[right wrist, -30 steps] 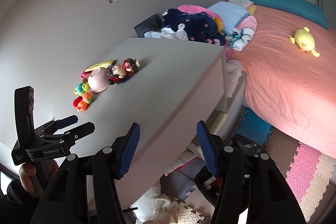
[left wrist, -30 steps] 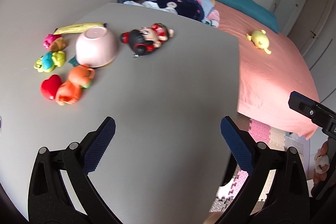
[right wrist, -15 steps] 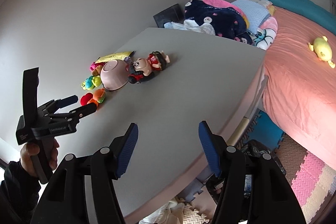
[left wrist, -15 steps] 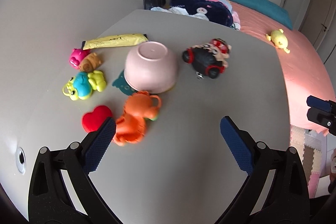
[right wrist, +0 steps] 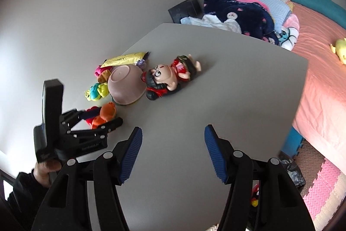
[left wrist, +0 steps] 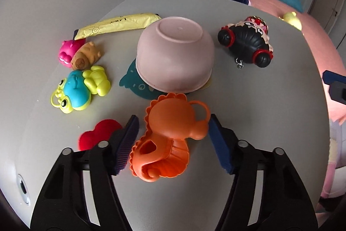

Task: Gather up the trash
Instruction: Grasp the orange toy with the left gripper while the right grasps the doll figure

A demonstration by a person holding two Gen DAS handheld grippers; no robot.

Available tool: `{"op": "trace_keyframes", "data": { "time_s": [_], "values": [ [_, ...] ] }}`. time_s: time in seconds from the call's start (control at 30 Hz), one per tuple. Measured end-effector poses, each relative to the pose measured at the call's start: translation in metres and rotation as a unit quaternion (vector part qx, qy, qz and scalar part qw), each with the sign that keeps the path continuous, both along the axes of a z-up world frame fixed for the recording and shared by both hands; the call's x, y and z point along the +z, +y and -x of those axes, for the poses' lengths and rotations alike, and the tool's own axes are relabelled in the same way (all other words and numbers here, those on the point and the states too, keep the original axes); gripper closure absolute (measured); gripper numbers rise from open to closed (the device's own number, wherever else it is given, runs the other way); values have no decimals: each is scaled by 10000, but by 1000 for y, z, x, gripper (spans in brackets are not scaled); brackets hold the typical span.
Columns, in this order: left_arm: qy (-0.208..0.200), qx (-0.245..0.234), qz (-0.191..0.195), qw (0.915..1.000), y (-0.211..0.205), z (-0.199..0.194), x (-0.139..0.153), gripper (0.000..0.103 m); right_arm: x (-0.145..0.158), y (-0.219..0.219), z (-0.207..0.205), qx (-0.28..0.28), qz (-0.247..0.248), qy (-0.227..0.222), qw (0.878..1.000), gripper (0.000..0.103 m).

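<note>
An orange plastic toy (left wrist: pixel 173 135) lies on the grey table (left wrist: pixel 270 122) between the jaws of my left gripper (left wrist: pixel 174 120). The jaws are closing, and the blue pads stand right beside the toy's flanks without clearly pressing on it. Just beyond it a pink bowl (left wrist: pixel 175 57) sits upside down on a teal fish-shaped paper (left wrist: pixel 132 86). A long yellow wrapper (left wrist: pixel 116 24) lies behind the bowl by the wall. My right gripper (right wrist: pixel 173 131) hangs open over bare table with nothing between its fingers. In its view my left gripper (right wrist: pixel 101 117) straddles the orange toy (right wrist: pixel 106 114).
A red heart (left wrist: pixel 97 133), a blue and yellow frog toy (left wrist: pixel 80 90), a pink toy (left wrist: pixel 67 51) and a brown one (left wrist: pixel 86 55) lie to the left. A black-haired doll (left wrist: pixel 248 42) lies right of the bowl. A pink bed (right wrist: pixel 320 83) and foam floor mats (right wrist: pixel 320 187) are beyond the table's edge.
My left gripper has moved forward to the toys and its jaws have narrowed from wide open to either side of the orange toy. My right gripper has moved in over the table.
</note>
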State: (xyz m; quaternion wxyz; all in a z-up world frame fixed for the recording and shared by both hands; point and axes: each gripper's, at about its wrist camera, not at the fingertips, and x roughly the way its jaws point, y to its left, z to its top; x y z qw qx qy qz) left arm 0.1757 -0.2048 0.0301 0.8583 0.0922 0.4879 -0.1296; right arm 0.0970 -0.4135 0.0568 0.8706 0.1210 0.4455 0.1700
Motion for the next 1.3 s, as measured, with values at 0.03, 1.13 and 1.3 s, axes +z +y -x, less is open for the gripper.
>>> {"op": "trace_keyframes", "data": {
  "time_s": [0.03,1.13,1.3],
  "values": [
    [-6,40,54,10000,2,-1,0,44,-1,2,-4,6,-37,26,10000,42],
    [-224,404,505,9977,17,24,1,50,-35,57,-127,-1058,99,614,9924,48],
    [-178,526,625,9965,18,28,2,50,-26,54,-106,-802,259,400,9956,54]
  ]
}}
